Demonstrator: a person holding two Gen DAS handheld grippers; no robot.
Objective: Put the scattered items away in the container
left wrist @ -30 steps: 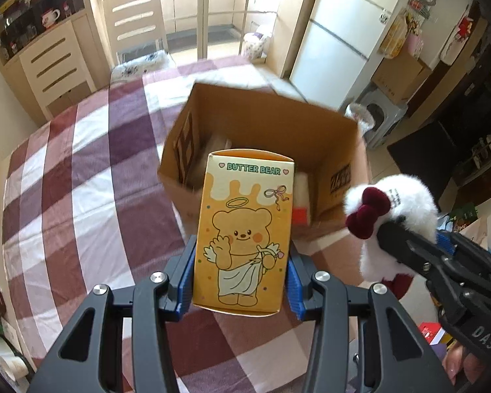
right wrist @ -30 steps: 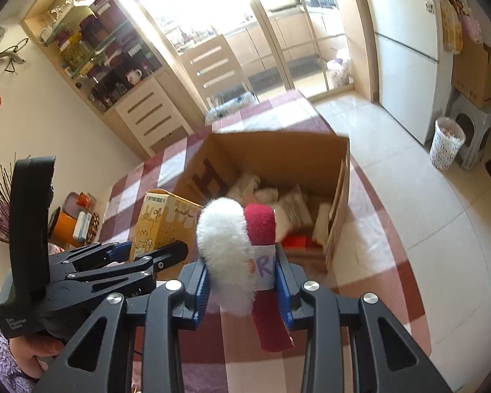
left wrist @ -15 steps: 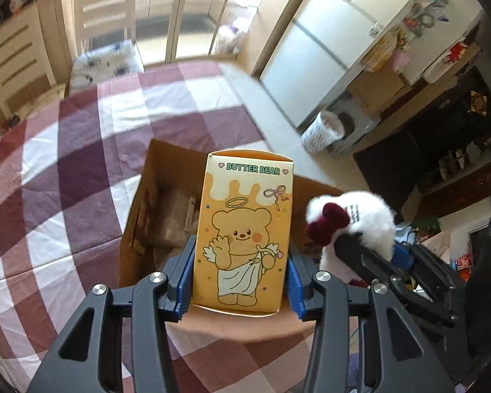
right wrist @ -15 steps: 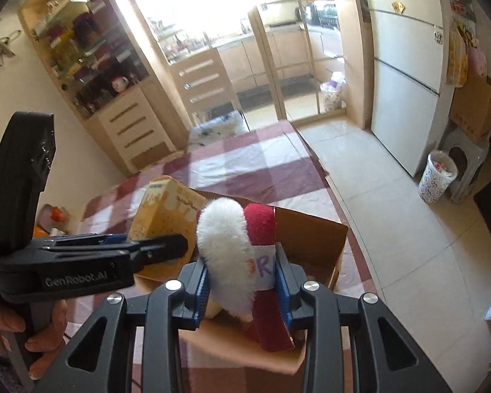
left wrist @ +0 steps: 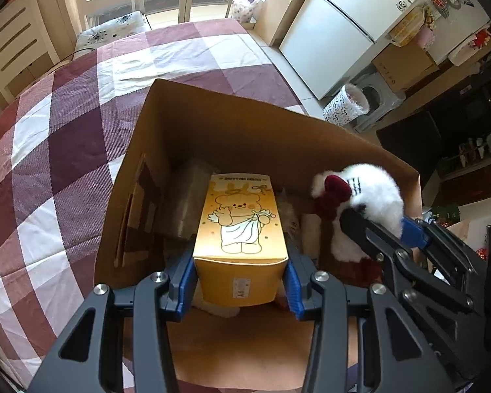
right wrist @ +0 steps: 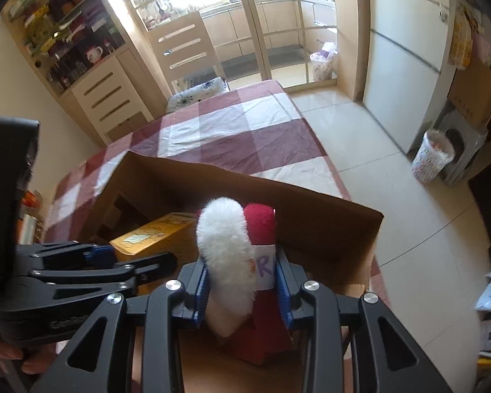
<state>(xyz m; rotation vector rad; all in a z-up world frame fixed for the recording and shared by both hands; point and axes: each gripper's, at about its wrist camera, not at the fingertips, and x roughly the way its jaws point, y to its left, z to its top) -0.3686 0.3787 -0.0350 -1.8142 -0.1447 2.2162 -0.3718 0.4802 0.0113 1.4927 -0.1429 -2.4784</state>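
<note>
The cardboard box fills the middle of the left wrist frame on the checked tablecloth; its thin walls look stiff but light. Inside its opening, the left gripper clamps a yellow carton by its two side faces near the bottom end. The carton looks light, rigid and crushable; its top lettering is too blurred to read. At centre right, the right gripper pinches a white and red plush toy over the box rim. The toy looks soft and squashy, and its tag shows "R".
</note>
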